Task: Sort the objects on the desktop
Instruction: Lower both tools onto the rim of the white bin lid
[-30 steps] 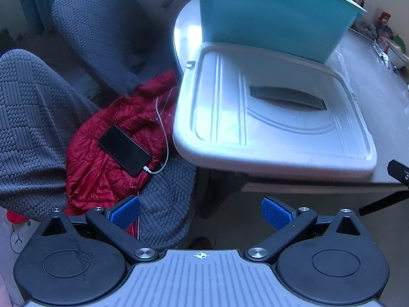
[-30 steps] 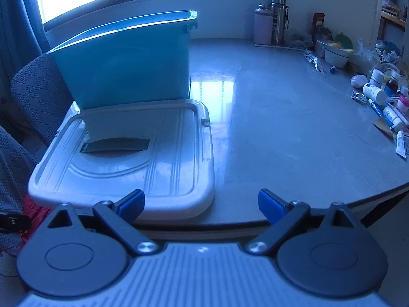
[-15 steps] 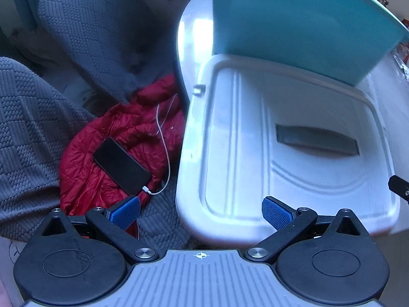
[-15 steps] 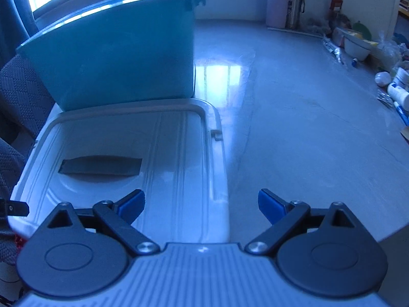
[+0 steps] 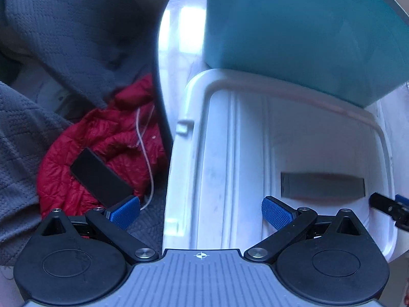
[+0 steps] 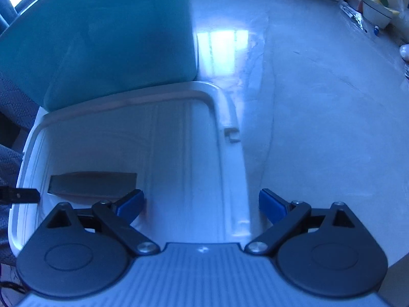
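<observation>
Nearest the left wrist camera, the left claw (image 5: 200, 212) stood wide apart with nothing between its blue pads, one pad over the edge of a grey chair cover and the other over the white lid (image 5: 237, 158). In the right wrist view the right claw (image 6: 200, 204) was likewise spread wide and empty; its jaws had just been opening a little further, and the lid's right rim ran between its pads without either pad touching it. The white lid (image 6: 163, 153) lay flat at the near edge of the desk (image 6: 319, 102), its underside ribs and raised border facing up, with a dark rectangular recess (image 6: 92, 183) towards its near side and a small latch tab on each long edge. At the far right of the left wrist view the tip of the right claw showed just beside that recess, and at the far left of the right wrist view a black fingertip of the left claw showed near the same recess. Off the desk to the left, a red quilted jacket (image 5: 102, 148) lay bunched on the chair, with a black phone (image 5: 101, 179) resting on it and a white cable (image 5: 147, 158) trailing over the fabric. Beyond the lid stood the teal storage bin (image 5: 301, 30), its wall rising right behind the lid's far edge. Farther across the pale desk a window's reflection shone, and at the far right corner sat a bowl (image 6: 377, 12) among small, blurred clutter.
</observation>
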`<state>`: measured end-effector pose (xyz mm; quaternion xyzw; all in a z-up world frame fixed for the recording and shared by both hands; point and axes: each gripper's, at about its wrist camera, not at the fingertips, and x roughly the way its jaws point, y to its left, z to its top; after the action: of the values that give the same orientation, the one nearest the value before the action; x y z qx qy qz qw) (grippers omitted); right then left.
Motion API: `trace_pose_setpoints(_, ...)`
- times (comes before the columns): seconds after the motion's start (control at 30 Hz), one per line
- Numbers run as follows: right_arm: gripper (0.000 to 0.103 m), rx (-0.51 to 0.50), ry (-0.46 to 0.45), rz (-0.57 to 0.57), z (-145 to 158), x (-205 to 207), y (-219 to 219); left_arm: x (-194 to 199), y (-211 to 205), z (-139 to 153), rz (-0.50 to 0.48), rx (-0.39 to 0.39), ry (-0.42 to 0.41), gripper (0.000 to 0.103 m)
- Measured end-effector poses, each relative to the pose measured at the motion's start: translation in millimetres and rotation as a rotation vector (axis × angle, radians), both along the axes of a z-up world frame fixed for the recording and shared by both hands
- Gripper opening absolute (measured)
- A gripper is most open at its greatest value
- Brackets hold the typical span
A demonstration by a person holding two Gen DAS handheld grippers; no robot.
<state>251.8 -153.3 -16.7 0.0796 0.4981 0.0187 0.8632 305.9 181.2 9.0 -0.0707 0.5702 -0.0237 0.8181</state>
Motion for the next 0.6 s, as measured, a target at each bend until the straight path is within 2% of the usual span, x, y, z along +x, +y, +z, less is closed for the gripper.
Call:
trace_pose_setpoints(0.1,0.103,-0.013,0.023,0.038,-0.7,3.8,10.3,8.1,7.9,-2.1,0.000,-0.046,0.019,0.103)
trace_pose_setpoints(0.37,0.103,-0.011,0.056,0.106,0.4,2.3,36.0,12.7,37.2,-5.0,0.004,-0.119,0.049,0.103)
trace_pose_setpoints(0.5,0.103,-0.017,0.077,0.159,1.4,-1.3,63.9,9.1,54.2,-5.0,-0.007,-0.115,0.067,0.103)
trace_pose_setpoints(0.6,0.103,-0.012,0.085,0.153,1.8,-4.0,76.7,5.6,69.3,-4.0,-0.010,-0.104,0.063,0.103)
